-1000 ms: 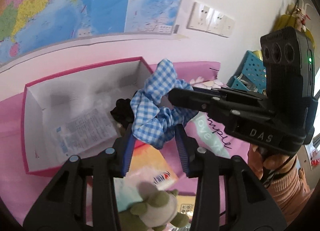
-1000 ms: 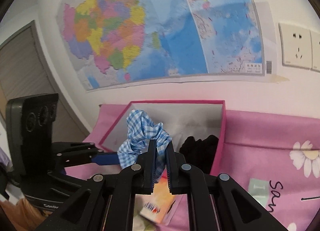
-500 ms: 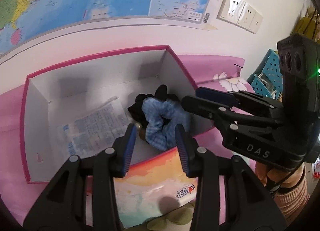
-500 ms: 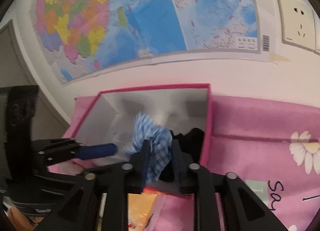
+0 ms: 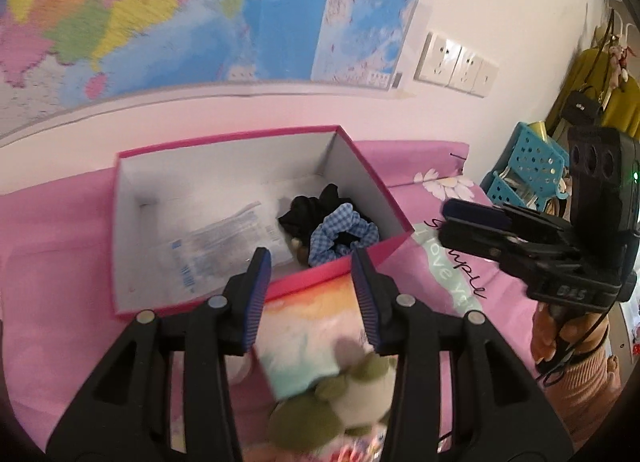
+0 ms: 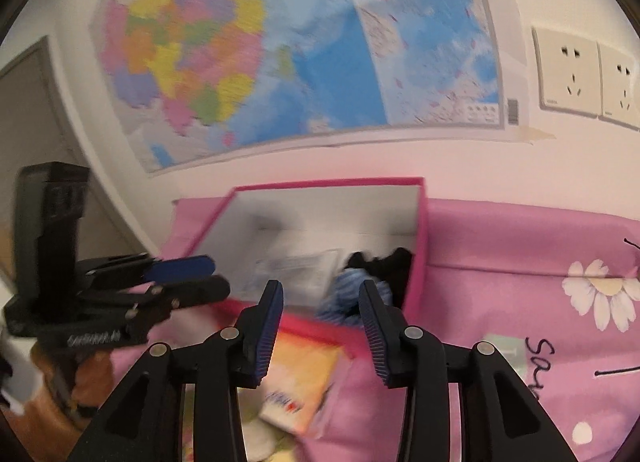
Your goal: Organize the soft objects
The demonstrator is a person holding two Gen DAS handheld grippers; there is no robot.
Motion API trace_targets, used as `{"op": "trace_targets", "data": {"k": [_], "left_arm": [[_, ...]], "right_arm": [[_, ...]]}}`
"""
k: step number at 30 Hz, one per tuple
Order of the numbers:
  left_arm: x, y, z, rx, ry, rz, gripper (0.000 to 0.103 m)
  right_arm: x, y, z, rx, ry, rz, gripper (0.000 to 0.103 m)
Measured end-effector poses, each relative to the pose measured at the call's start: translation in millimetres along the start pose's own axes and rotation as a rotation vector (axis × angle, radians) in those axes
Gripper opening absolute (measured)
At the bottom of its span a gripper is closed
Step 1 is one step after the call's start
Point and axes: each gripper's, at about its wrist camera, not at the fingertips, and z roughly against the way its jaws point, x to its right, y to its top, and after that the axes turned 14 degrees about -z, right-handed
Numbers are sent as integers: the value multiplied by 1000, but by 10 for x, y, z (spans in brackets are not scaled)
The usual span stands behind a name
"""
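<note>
**Scrunchie in the box, both grippers empty**

Blue gingham scrunchie [image 5: 340,232] lies inside the pink-edged box [image 5: 256,134], in its right near corner, resting against a black fabric item [image 5: 310,208]. A printed plastic packet [image 5: 224,240] lies flat to their left on the box floor. Left gripper [image 5: 310,294] hovers over the box's near wall, jaws opening, nothing between them. A green plush toy [image 5: 332,410] and a colourful booklet [image 5: 308,322] lie below it on the pink cloth [image 5: 48,262]. Right gripper [image 6: 320,324] likewise hangs above the near wall, jaws opening, pads clear of the scrunchie [image 6: 344,298].
</note>
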Motion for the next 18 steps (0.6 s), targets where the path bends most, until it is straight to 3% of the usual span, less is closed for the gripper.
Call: {"op": "trace_targets", "data": {"k": [3,8,13,18], "left_arm": [[-39,-133,264,30,-1,7,50],[-81,-449,594,52,16,27,50],[-118,-857,686,6,37,46,50],[-221,-1266,722,-52,38,84,50]], "right_arm": [[-115,-114,212,-1,81,20,47],[-321,-390,431,-33,188,59,48],[-525,-746,459,-125,291,89,48],[-760,-1158,270,-272,359,122,48]]}}
